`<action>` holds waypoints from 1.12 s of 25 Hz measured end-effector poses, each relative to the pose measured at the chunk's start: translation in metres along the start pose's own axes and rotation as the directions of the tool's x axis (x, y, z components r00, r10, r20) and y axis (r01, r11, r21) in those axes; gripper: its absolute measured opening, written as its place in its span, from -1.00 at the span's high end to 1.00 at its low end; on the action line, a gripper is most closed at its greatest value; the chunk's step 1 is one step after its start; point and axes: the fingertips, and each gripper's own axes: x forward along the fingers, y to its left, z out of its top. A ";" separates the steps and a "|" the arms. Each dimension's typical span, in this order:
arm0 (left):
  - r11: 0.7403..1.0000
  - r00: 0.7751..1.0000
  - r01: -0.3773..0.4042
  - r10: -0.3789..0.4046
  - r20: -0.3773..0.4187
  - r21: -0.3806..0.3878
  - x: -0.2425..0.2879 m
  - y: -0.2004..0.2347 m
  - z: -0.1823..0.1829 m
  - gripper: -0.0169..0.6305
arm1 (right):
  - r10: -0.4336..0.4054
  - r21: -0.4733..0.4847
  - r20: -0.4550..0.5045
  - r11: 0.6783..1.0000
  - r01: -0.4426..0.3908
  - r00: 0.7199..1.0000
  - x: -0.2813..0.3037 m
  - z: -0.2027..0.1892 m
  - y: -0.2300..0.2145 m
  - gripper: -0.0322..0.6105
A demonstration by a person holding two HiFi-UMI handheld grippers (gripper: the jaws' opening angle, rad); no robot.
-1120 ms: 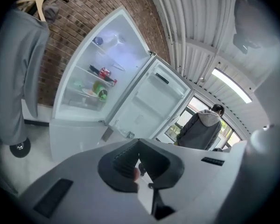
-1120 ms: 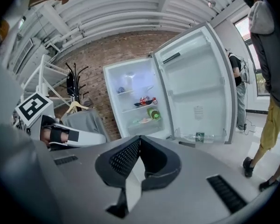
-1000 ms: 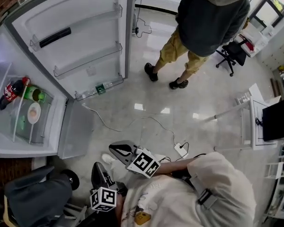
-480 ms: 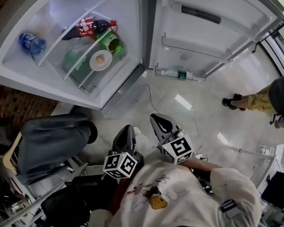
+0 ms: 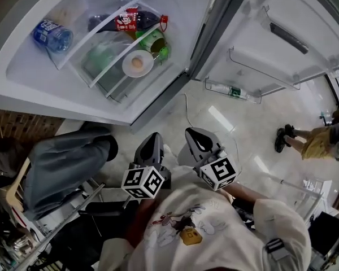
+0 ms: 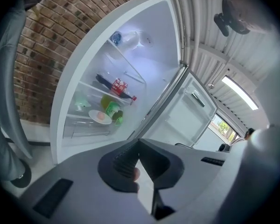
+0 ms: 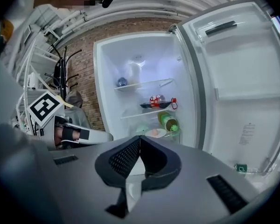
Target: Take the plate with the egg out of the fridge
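The white plate (image 5: 138,64) with the egg lies on a lower shelf inside the open fridge (image 5: 22,89), beside a green bottle (image 5: 155,41) and below a cola bottle (image 5: 130,21). The plate (image 6: 99,117) shows small and far off in the left gripper view. In the right gripper view the plate (image 7: 156,133) sits just above the jaws. My left gripper (image 5: 152,138) and right gripper (image 5: 194,133) hang side by side over the floor, well short of the fridge. Both are shut and hold nothing, the left gripper's (image 6: 139,143) tips touching and the right gripper's (image 7: 140,139) too.
A water bottle (image 5: 52,35) lies on the upper shelf. The fridge door (image 5: 282,44) stands wide open to the right, with a small item (image 5: 229,89) in its bottom rack. A grey jacket on a chair (image 5: 68,162) is at left. A cable (image 5: 187,109) crosses the floor. A person's feet (image 5: 285,137) are at right.
The head view has swung toward the fridge, which now fills the top. Both grippers have risen a little in the view and point at the fridge. The standing person has slid to the right edge.
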 end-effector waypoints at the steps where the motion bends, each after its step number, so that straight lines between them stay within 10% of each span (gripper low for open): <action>1: 1.000 1.000 0.004 -0.004 0.006 -0.020 0.002 0.001 0.002 0.92 | 0.002 -0.002 -0.005 1.000 -0.002 1.000 0.003 0.001 -0.001 0.88; 9: 0.978 0.998 0.024 -0.012 0.061 -0.208 0.025 0.007 0.012 0.92 | 0.082 0.028 -0.028 0.996 -0.081 0.996 0.026 0.003 -0.009 0.88; 21: 0.786 0.993 0.096 -0.029 0.118 -0.611 0.084 0.036 -0.002 0.91 | 0.180 0.005 -0.031 0.984 -0.180 0.983 0.056 0.010 -0.024 0.88; 28: 0.758 0.988 0.091 0.010 0.151 -0.646 0.109 0.058 0.006 0.91 | 0.174 0.000 -0.018 0.985 -0.174 0.985 0.071 0.012 -0.031 0.88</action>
